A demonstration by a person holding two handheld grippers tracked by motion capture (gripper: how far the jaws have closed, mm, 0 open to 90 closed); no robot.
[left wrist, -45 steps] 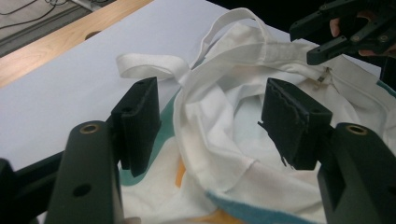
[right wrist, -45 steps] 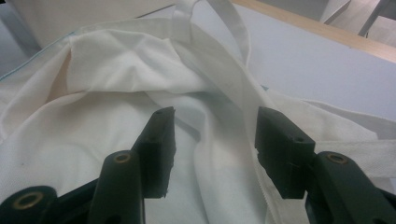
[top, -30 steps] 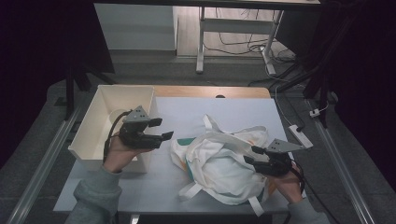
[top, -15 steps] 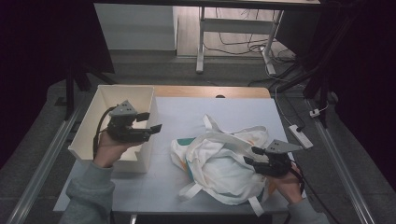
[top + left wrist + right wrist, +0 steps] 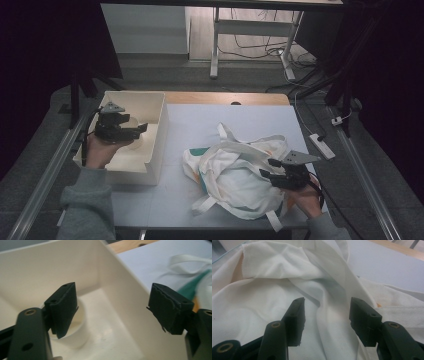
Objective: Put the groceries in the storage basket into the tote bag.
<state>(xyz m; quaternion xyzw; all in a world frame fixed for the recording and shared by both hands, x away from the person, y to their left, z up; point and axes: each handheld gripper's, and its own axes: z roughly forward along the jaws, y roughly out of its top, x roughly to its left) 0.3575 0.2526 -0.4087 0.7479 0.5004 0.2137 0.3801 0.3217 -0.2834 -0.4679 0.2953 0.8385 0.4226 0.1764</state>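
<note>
The left claw (image 5: 131, 129) hangs wide open inside the white plastic box (image 5: 159, 131) at the bench's left edge, maybe reaching for something. The right claw (image 5: 326, 315), half open and grasping nothing, rests on the crumpled white cloth bag (image 5: 235, 172) near the front edge.

**A lab-style recording bay, dark around a lit table**

The scene is looking like a lab or test room set up for recording, not a home. A pale work table (image 5: 220, 120) is sitting under bright light while the surroundings are falling away into dark curtain-like walls (image 5: 45, 45). Metal rails (image 5: 45, 175) are running along both sides of the table. Beyond it, a bare metal desk frame (image 5: 215, 45) is standing on a wooden floor with loose cables (image 5: 260, 47) trailing beneath. A white power strip (image 5: 321, 145) is lying on the grey carpet at the right, its cord running off toward more dark cabling.
</note>
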